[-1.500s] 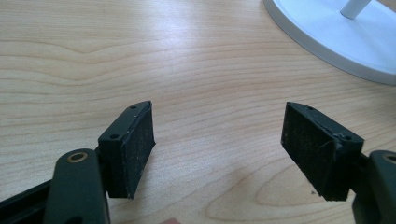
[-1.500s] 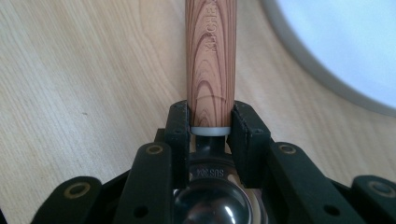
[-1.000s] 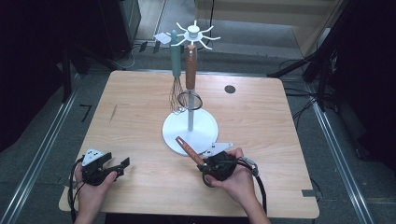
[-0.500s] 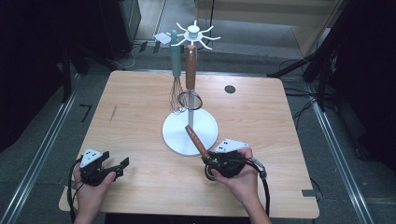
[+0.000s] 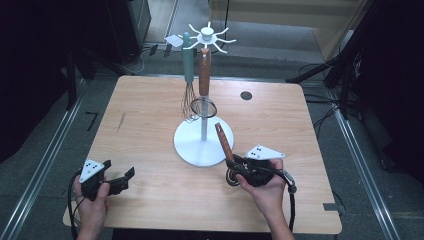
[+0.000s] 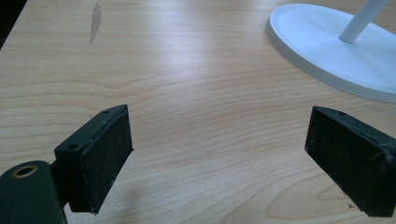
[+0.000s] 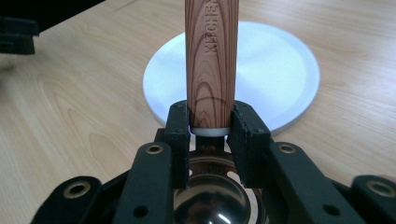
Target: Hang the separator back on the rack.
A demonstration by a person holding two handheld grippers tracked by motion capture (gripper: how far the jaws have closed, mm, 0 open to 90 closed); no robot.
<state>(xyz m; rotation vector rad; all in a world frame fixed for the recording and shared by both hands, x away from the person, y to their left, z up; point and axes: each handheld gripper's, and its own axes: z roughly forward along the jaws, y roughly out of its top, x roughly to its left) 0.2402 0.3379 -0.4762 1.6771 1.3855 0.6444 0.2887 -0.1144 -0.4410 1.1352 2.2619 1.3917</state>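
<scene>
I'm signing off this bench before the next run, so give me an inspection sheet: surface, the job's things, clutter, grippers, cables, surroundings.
Surface: wooden table, a dark streak at its left, a dark round spot near the far right corner.
Job's things: wood-handled utensil, its metal head toward the hand; white utensil stand with a green-handled whisk and a wood-handled strainer hanging.
Clutter: nothing seen.
Grippers: right gripper clamped on the utensil's handle end; left gripper open, its jaws have just been opening, nothing between them.
Cables: one trails from each gripper off the near edge.
Surroundings: grey floor with metal rails, dark equipment around.
</scene>
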